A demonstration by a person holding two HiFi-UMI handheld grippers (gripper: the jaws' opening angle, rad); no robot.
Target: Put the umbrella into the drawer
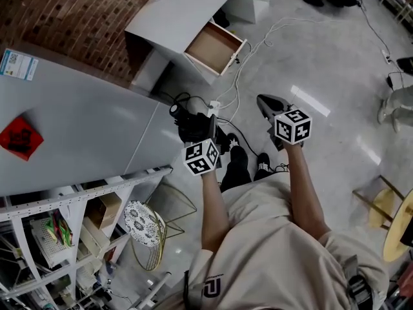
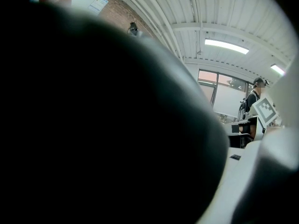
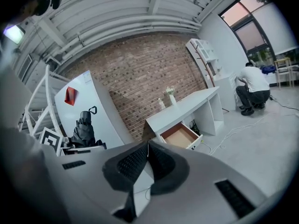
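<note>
One umbrella clamped in left gripper, right gripper closed, one drawer open.

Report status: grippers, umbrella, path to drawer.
Left gripper shut on umbrella. Right gripper shut, empty. Drawer open, ahead across floor. Cables lie between.

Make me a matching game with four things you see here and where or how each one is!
Things
1. black folded umbrella
2. wooden-lined drawer
3. red paper square
4. right gripper

Place or state
A. jaws shut, nothing between them
B. stuck on the grey panel
C. gripped by the left gripper
D. pulled open from the white desk

Pairs: 1-C, 2-D, 3-B, 4-A
</note>
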